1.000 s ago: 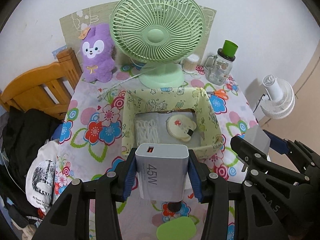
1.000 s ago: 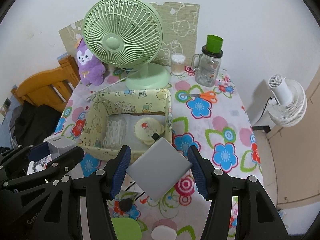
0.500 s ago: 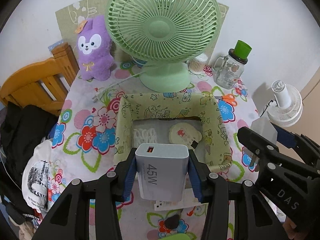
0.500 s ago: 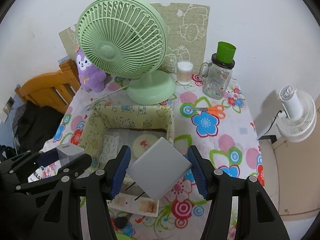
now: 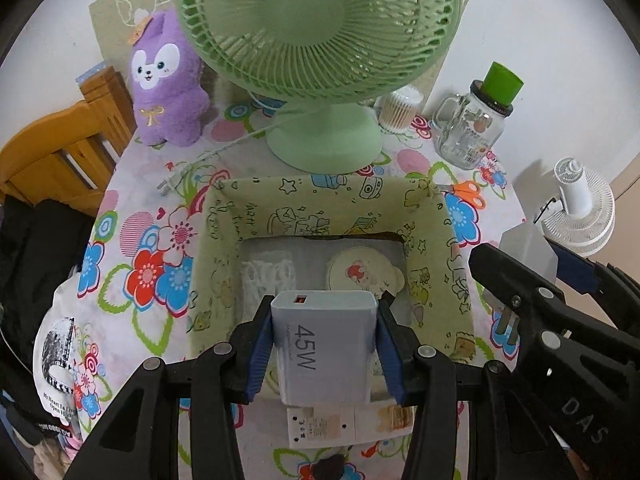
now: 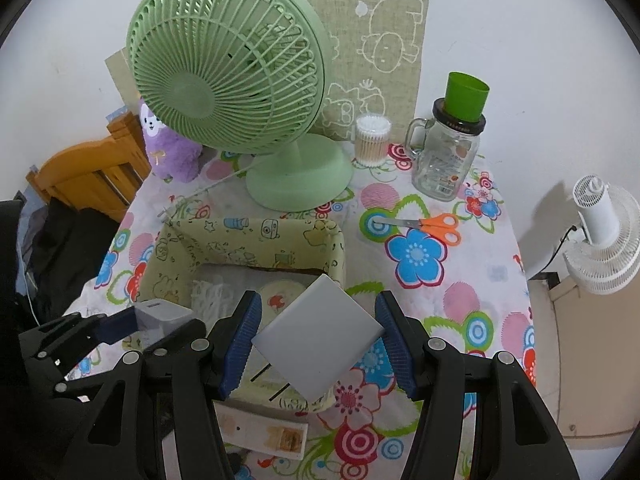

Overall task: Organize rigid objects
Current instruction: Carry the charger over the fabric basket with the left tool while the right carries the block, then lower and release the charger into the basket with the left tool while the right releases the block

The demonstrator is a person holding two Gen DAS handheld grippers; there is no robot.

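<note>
Above the near rim of the green patterned fabric box [image 5: 332,204], the left gripper [image 5: 324,344] clamps a grey 45W charger block [image 5: 326,344]; only the right view shows the right gripper [image 6: 318,344] gripping a flat grey square adapter [image 6: 318,340] corner to corner.

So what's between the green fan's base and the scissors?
Nothing: only bare flowered tablecloth lies between the fan and the scissors, clearest in the right wrist view.

Black plastic grippers [image 5: 324,344], blue ribbed jaws, silver screws, "DAS" lettering.
</note>
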